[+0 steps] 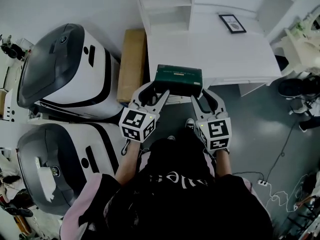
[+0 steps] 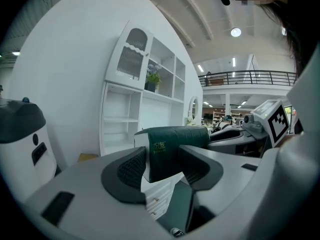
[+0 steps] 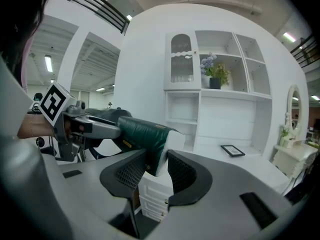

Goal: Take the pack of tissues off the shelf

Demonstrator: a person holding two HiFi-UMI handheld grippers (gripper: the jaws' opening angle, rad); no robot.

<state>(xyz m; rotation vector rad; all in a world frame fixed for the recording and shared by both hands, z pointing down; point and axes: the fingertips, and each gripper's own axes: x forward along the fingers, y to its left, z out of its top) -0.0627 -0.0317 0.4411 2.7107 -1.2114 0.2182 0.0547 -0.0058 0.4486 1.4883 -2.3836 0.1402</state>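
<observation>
Head view, looking steeply down: a dark green pack of tissues (image 1: 178, 80) hangs in the air at the front edge of a white desk top (image 1: 215, 54), off the shelf unit (image 3: 220, 84) and carried between two claws. The left claw (image 1: 152, 91) is clamped on the pack's left end with its jaws wide apart. The right claw (image 1: 206, 98) is clamped on the right end, its jaws set a little narrower. Each gripper view shows the pads pressing the soft wrapper.

The likely risk is that the pack is soft and held only by its ends. If the hands drift apart or one grip eases, an end could slide out and the pack could sag or drop. A twist between the hands could crumple it. Carried low, it might catch the desk edge.

The desk top is bare apart from a small picture frame (image 1: 232, 23). Open white shelves rise behind it, with a potted plant (image 3: 215, 73) on one. Two large white and grey machines (image 1: 65, 69) stand to the left, with a cardboard box (image 1: 131, 64) beside the desk. The floor (image 1: 260, 129) is grey, with cables (image 1: 270, 184) trailing at the right.
</observation>
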